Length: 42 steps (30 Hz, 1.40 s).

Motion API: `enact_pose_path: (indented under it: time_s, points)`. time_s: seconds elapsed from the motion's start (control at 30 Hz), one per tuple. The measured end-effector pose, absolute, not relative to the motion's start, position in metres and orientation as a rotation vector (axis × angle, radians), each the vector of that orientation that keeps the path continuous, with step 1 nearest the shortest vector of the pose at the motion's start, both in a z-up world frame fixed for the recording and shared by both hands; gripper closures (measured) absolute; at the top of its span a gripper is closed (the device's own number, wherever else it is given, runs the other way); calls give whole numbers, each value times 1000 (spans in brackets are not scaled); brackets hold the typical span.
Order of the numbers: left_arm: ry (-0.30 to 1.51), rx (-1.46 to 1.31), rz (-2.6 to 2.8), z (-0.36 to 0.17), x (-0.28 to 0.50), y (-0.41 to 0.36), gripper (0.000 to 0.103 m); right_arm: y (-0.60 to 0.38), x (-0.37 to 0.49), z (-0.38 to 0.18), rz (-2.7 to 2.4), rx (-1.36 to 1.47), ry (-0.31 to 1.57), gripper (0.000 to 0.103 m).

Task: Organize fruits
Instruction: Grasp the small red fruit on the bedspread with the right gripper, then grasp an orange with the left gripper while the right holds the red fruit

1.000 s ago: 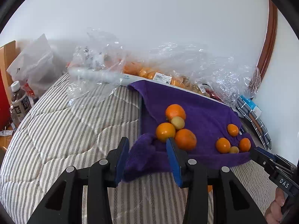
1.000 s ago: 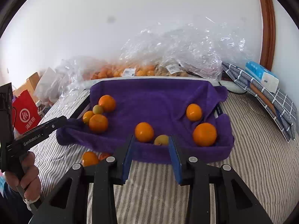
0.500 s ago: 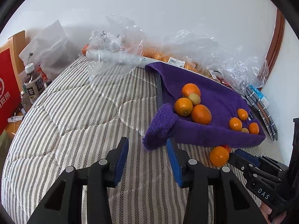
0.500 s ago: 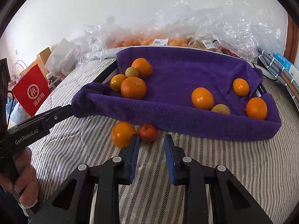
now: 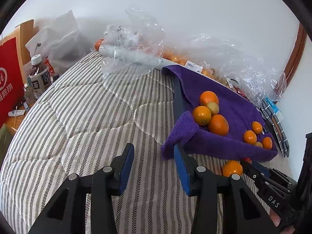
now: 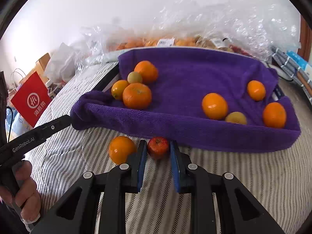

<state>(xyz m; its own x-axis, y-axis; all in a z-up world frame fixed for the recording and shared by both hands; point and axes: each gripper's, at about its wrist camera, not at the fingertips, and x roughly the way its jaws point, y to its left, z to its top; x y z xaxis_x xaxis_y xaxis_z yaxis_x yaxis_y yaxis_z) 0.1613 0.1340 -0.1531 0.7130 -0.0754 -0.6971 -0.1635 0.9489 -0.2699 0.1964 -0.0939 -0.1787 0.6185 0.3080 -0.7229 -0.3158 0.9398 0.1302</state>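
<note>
Item: small red fruit [image 6: 158, 146], apple-like, lying on the striped bed cover [image 6: 243, 175] just in front of the purple towel [image 6: 195, 81], outside the fruit pile. Right gripper [image 6: 157, 152]: jaws drawn in to their narrowest, blue pads either side of the red fruit and apparently pressing on it; the fruit appears not yet lifted off the cover. Neighbour: one loose orange [image 6: 121, 149] touching or nearly touching the outer face of the near pad. Left gripper [image 5: 154, 156]: part open, nothing between the pads, its right pad at the towel's folded corner; whether it touches the cloth cannot be told. On the towel: a cluster of three oranges and a greenish fruit [image 6: 134, 77] at the left, four more fruits at the right. Handling note, as a judgement: the fruit is round, smooth and small, so keep the squeeze centred across its widest part, raise it straight up to clear the loose orange and the towel's raised edge, then set it low onto bare cloth so it does not roll.
</note>
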Motion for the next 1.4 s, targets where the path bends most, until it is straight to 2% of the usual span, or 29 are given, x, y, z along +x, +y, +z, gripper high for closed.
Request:
enact_pose_path:
  time_s: [0.47,0.7,0.93,1.03,1.07,1.1,1.13,1.4]
  points:
    - [835,-171,-135,-154,161,75,61,-182,153,-175,207,-17,776,79]
    - [838,-222,-222,-154,160,49,50,-206,148,-174,195,16,763,79]
    - [882,-217,-226,-159,175,19,49,-219,145,-173,186,31,752,79]
    - [885,-231,-217,-161,181,14,53,-224,144,-174,181,43,758,79]
    - [886,-218,-209,-161,182,11,57,-225,144,-175,186,49,762,79]
    - [888,-203,-201,-161,183,9,67,-227,144,-175,187,56,765,79]
    - [886,-196,-194,-162,183,8,71,-228,144,-175,185,60,766,79]
    - [862,-268,-180,-157,174,24,72,-228,143,-173,176,59,755,79]
